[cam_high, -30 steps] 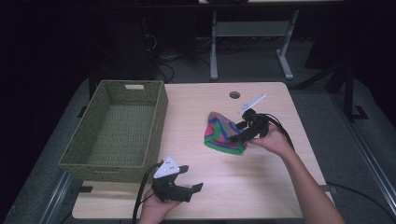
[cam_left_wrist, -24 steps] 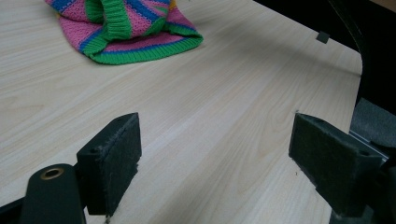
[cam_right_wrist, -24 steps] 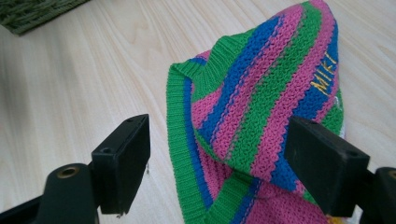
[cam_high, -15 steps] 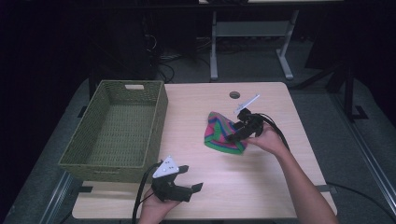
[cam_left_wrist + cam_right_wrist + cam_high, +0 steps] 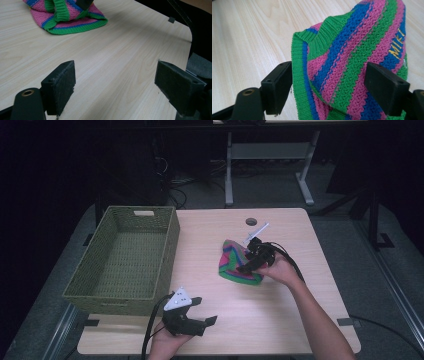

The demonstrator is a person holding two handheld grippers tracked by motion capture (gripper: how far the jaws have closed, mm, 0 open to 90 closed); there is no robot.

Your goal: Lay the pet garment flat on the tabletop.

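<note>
A knitted hat [image 5: 234, 268] striped pink, green and blue lies bunched on the wooden table [image 5: 215, 235], right of centre. My right gripper [image 5: 247, 265] is open at the hat's right side. In the right gripper view the hat [image 5: 352, 57] bulges between the two wide-apart jaws, and its green rim touches the left pad [image 5: 280, 85]. My left gripper [image 5: 206, 322] rests low near the table's front edge, open with nothing between its jaws. In the left gripper view [image 5: 115, 77] the hat [image 5: 67, 17] lies far ahead on bare wood.
A green woven basket [image 5: 170, 240], with nothing inside, stands on the left side of the table. A small round hole [image 5: 251, 222] marks the tabletop behind the hat. The table's right edge [image 5: 190, 37] drops off to a dark floor.
My right gripper has shifted a little to the left, closer onto the hat. The left gripper and the basket have not moved.
</note>
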